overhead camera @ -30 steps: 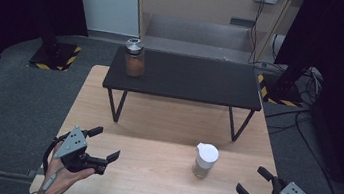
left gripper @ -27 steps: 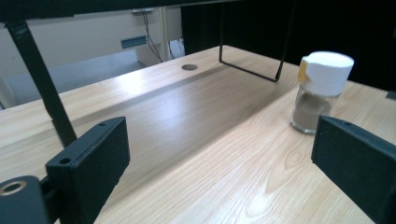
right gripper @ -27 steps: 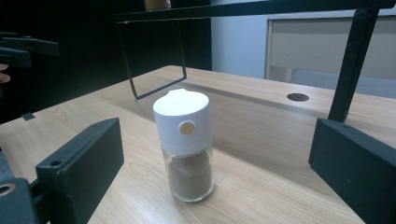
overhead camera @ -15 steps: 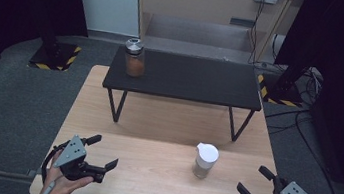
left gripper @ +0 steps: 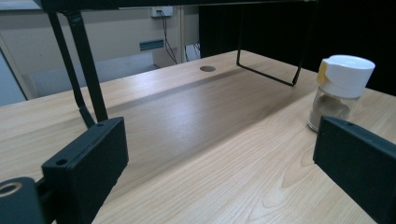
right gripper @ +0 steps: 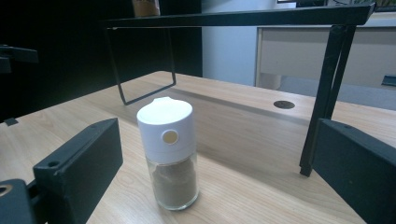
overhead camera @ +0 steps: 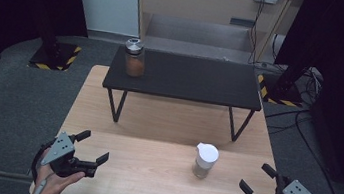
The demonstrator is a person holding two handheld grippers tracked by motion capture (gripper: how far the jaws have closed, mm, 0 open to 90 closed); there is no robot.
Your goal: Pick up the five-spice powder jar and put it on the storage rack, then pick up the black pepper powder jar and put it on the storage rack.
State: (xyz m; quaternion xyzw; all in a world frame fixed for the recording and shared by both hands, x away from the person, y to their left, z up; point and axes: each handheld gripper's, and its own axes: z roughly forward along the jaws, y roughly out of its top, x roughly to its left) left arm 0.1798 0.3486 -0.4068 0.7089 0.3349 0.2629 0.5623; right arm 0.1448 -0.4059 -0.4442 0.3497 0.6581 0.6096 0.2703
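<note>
Two grippers sit low over the wooden table [overhead camera: 166,126], jaws wide and empty. The white-capped shaker [overhead camera: 205,160] stands upright between them, nearer the right gripper [overhead camera: 257,180], well apart from the left gripper [overhead camera: 93,148]. What looks like brown powder half-fills it. A lidded jar [overhead camera: 134,57] stands on the black shelf [overhead camera: 197,77]

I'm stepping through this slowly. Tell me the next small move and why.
Probably ease the right gripper forward toward the white-capped shaker. It stands upright on the wooden table, untouched, centred ahead of the open fingers in the right gripper view, while the left gripper is farther off.
</note>
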